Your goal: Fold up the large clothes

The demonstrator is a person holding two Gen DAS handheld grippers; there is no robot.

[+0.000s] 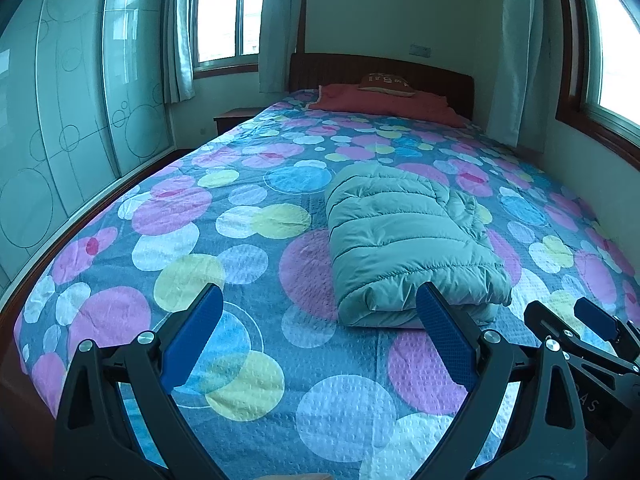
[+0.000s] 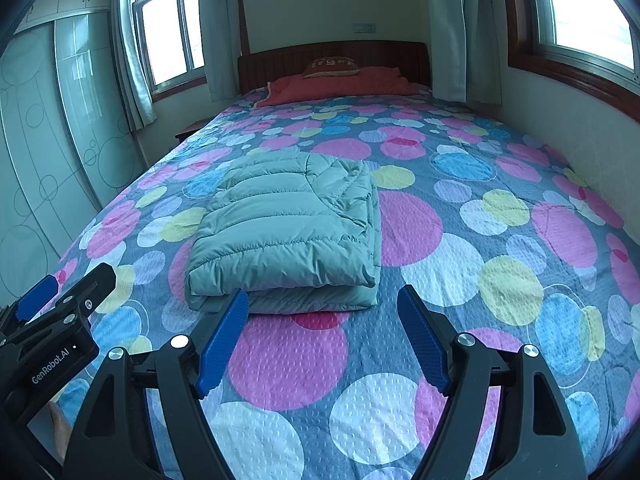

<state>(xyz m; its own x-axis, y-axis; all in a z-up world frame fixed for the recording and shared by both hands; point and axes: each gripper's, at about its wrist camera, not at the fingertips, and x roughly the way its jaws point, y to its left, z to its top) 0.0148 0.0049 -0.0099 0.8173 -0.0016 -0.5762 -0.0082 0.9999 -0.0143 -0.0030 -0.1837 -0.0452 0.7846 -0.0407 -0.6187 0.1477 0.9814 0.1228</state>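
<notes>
A pale green quilted puffer jacket [image 1: 408, 240] [image 2: 288, 228] lies folded into a thick rectangular bundle on the bed. My left gripper [image 1: 320, 296] is open, with nothing between its blue pads; the bundle's near edge sits just beyond its right fingertip. My right gripper [image 2: 324, 300] is open too and holds nothing, hovering just short of the bundle's near edge. The right gripper [image 1: 576, 320] appears at the lower right of the left wrist view. The left gripper [image 2: 64, 292] appears at the lower left of the right wrist view.
The bed [image 1: 240, 184] [image 2: 500, 208] has a blue cover with large coloured circles. A red blanket [image 1: 384, 104] and a small pillow [image 2: 330, 67] lie by the dark headboard. A glass-fronted wardrobe [image 1: 72, 120] stands left; a wall and a window [image 2: 588, 8] run along the right.
</notes>
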